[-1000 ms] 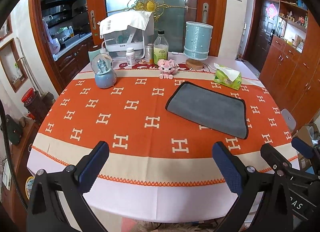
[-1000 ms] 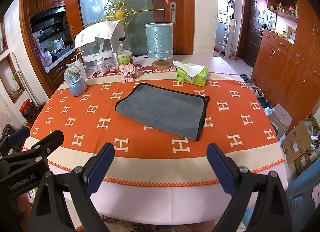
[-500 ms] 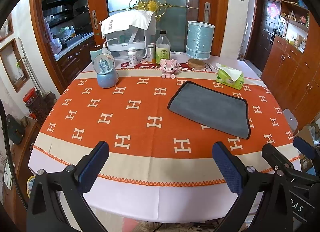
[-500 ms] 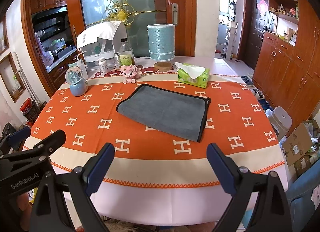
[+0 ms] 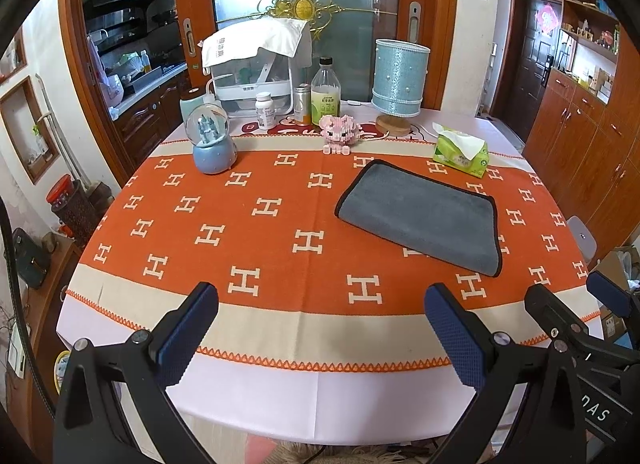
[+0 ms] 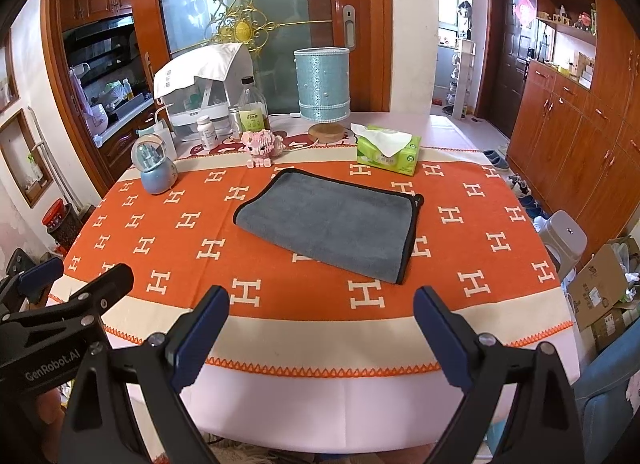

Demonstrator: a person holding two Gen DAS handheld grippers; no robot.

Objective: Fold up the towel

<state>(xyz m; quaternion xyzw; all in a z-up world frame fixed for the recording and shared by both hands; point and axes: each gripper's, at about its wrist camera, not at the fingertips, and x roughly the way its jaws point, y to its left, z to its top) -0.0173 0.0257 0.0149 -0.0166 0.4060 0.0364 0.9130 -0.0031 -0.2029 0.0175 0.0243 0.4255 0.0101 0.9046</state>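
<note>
A grey towel with black edging point(image 5: 420, 213) lies flat, folded into a rectangle, on the orange patterned tablecloth point(image 5: 256, 223); it also shows in the right wrist view point(image 6: 332, 221). My left gripper point(image 5: 320, 328) is open and empty, held above the table's near edge, well short of the towel. My right gripper point(image 6: 320, 328) is open and empty too, near the front edge, with the towel straight ahead. The right gripper shows at the right edge of the left wrist view point(image 5: 568, 312), and the left gripper at the left edge of the right wrist view point(image 6: 76, 284).
Along the far side stand a snow globe point(image 5: 212, 143), a pink brick pig point(image 5: 340, 131), bottles point(image 5: 326, 97), a blue lamp point(image 5: 400, 79), a white appliance point(image 5: 256, 63) and a green tissue pack point(image 5: 462, 151). A stool point(image 6: 564, 240) and cardboard boxes point(image 6: 600, 288) stand to the right.
Both grippers have drawn back and risen slightly, so the table looks a little farther away. The towel has not moved. Both jaws stay open.
</note>
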